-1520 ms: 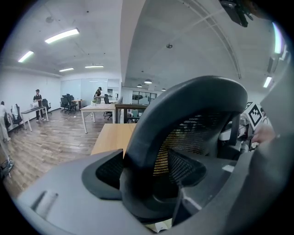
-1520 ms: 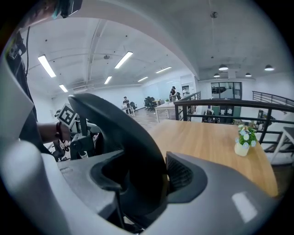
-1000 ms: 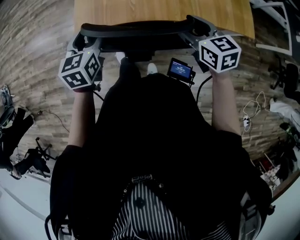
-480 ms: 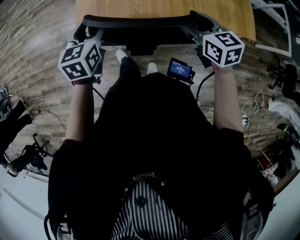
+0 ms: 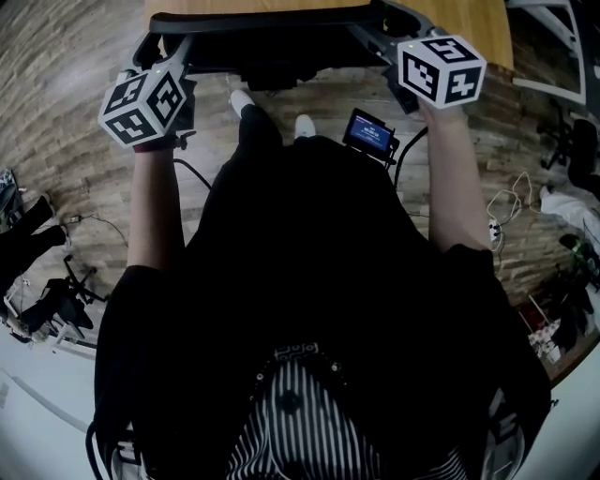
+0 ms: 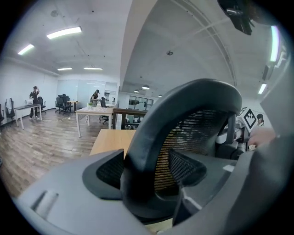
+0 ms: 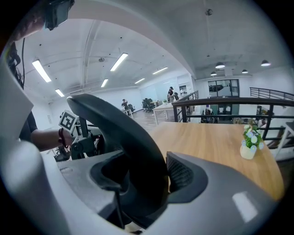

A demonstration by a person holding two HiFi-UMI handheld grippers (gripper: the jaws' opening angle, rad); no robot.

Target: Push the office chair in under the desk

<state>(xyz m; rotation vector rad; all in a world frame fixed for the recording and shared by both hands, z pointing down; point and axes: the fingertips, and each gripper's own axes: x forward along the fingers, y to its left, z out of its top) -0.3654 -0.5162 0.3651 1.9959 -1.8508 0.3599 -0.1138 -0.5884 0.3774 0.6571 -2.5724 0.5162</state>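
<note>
Head view: the office chair has its backrest at the wooden worktop's near edge, with the left gripper and right gripper at its ends. Left gripper view: jaws clamped on the backrest's rim. Right gripper view: jaws clamped on the opposite rim.

**Matt plastic, mesh and smooth wood**

Your chair has a matt dark plastic rim and a woven mesh back. The desk top looks like smooth pale wood. The floor shows grained wooden planks.
</note>
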